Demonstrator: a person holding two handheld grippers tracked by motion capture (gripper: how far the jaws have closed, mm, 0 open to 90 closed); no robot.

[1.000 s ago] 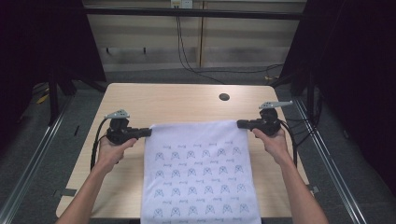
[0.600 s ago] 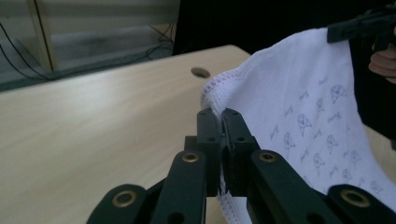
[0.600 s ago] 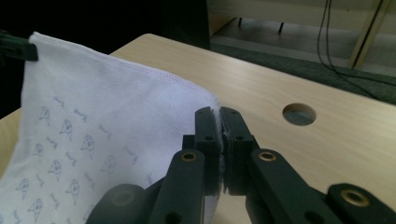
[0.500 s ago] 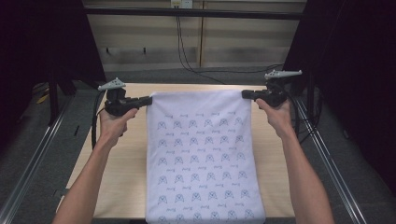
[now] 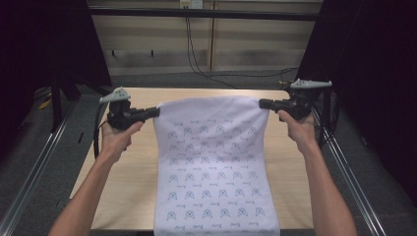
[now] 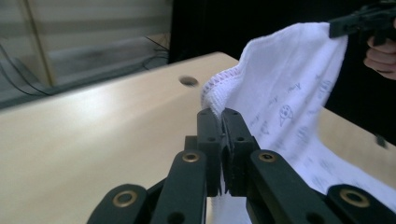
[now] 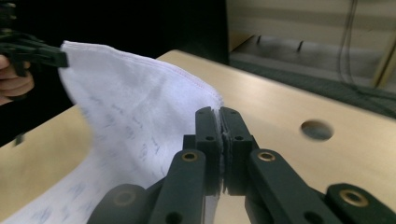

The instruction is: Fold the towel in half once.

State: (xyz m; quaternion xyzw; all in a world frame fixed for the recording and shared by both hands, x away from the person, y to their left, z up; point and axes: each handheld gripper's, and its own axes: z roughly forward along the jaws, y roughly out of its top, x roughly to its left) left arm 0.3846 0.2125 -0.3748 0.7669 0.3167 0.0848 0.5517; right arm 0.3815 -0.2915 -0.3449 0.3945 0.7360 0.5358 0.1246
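Towel [image 5: 216, 162]: you are pinching its far corners, left gripper [image 5: 156, 112] and right gripper [image 5: 262, 103] jaws clamped; length hanging toward the worktop's [image 5: 137, 172] near edge.

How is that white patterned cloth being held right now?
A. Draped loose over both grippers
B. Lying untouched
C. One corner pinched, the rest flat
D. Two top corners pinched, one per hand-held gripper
D: the left hand-held gripper and the right hand-held gripper each clamp a top corner of the white blue-patterned cloth.

The cloth [image 5: 214, 162] hangs between the left gripper [image 5: 156, 112] and right gripper [image 5: 262, 103], its lower part draped on the table [image 5: 128, 196] toward the near edge.
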